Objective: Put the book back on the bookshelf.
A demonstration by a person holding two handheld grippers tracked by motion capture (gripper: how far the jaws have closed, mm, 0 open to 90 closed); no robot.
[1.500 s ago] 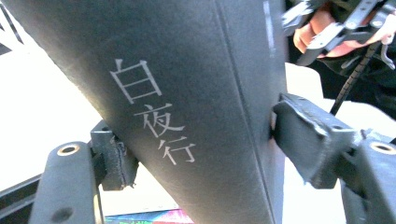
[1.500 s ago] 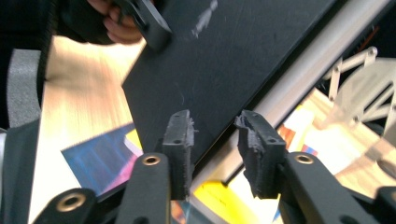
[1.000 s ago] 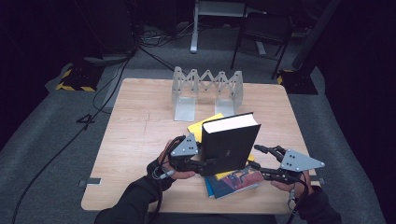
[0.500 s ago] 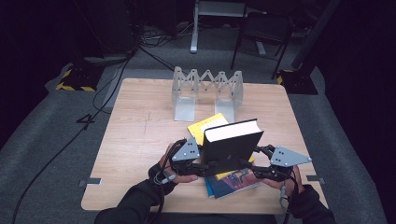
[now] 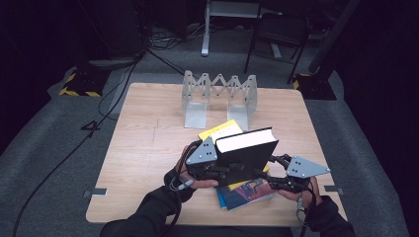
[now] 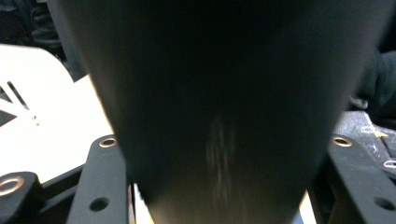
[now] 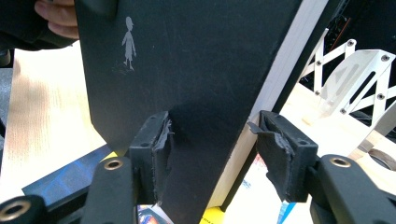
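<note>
On the worktop (image 5: 148, 148), seen from the high view, the black book (image 5: 247, 155) stood up on the book pile, its long side running left to right between the left claw (image 5: 217, 170) and right claw (image 5: 269, 175). In the left claw view, the book (image 6: 224, 93) was clamped between the jaws. In the right claw view, the right claw (image 7: 210, 140) pinched the book's (image 7: 196, 60) corner; the rack (image 7: 345, 79) lay beyond.

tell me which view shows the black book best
The high view: the black book shows whole there, raised above the stack with its white page edge up, between the left gripper and right gripper. The right gripper view shows a cover with a small figure; the left gripper view shows a dark blur.
</note>
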